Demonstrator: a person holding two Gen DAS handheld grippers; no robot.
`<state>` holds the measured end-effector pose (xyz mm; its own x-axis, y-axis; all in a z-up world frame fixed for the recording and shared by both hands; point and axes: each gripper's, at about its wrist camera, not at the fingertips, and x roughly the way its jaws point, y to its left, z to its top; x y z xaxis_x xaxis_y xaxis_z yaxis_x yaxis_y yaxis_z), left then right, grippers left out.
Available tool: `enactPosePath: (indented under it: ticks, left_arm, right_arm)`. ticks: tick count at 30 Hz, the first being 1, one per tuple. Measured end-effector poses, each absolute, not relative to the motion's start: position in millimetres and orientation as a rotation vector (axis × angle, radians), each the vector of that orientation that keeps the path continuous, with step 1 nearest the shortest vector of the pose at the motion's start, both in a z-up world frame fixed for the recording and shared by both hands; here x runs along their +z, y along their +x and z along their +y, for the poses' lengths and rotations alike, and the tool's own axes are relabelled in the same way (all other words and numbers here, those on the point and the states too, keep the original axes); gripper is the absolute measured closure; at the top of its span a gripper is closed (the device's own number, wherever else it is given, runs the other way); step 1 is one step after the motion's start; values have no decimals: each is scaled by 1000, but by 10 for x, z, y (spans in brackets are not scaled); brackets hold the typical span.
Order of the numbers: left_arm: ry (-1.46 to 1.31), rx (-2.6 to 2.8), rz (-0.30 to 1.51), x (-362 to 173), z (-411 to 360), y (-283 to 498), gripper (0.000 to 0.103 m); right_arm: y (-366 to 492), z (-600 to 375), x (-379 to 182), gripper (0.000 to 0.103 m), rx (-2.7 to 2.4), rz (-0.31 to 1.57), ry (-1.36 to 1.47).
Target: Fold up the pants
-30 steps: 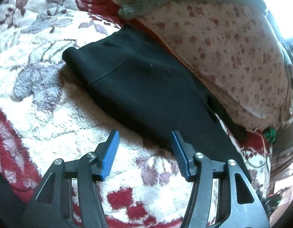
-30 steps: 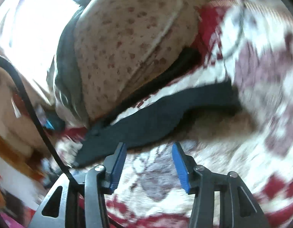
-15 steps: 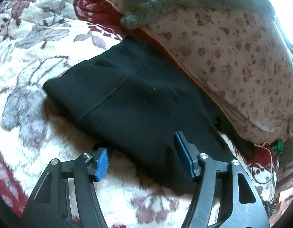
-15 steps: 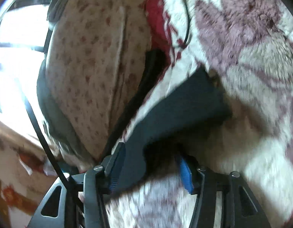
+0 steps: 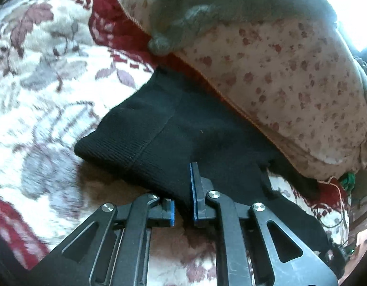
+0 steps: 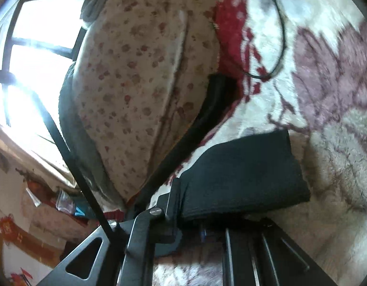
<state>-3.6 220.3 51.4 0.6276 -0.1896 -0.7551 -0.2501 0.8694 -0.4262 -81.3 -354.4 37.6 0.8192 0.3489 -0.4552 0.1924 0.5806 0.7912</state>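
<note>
You have no container in either view; everything lies loose on the floral blanket (image 5: 52, 90), cream with grey-mauve leaves and red patches.

One pair of black pants (image 5: 174, 128) is all there is to fold. In the left wrist view they spread from just ahead of your jaws away toward the upper left, ribbed band on the near left edge, and their far side is tucked under one spotted cream quilt (image 5: 290, 76). One grey fleecy garment (image 5: 207, 12) lies on top of that quilt, well beyond the jaws. One thin black cord (image 6: 278, 47) loops on the blanket far ahead of your right jaws.

Your left gripper (image 5: 182, 205) points steeply down at the blanket. Its jaws are closing, nearly together, and a fold of the pants' near edge is pinched between the blue pads (image 5: 192, 190).

Your right gripper (image 6: 190, 214) sits at a shallower angle and is rolled, so the window (image 6: 35, 35) appears off to its left. Its jaws are closing too, and black cloth of the pants (image 6: 243, 174) is clamped between them; one leg end sticks out ahead and to the right of the jaws, raised a little off the blanket, while a narrow black strip runs away along the quilt's edge. The right pad is mostly hidden under the cloth.
</note>
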Motion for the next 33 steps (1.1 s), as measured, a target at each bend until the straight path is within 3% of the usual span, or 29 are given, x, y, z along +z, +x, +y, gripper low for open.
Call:
enactPosePath:
  ticks: [11, 18, 25, 33]
  left_arm:
    - [-478, 80, 877, 871, 2514, -573, 94]
    - [-506, 160, 1020, 323, 2640, -695, 89]
    - [-426, 184, 1006, 440, 2624, -939, 87]
    - [-323, 294, 955, 672, 2779, -1156, 87]
  right_arm:
    - [-1054, -3109, 676, 91, 242, 657, 884]
    - [-1147, -3230, 445, 91, 54, 748, 744]
    - [-1289, -3811, 296, 90, -103, 705, 835]
    - [-1463, -3949, 578, 72, -288, 715, 707]
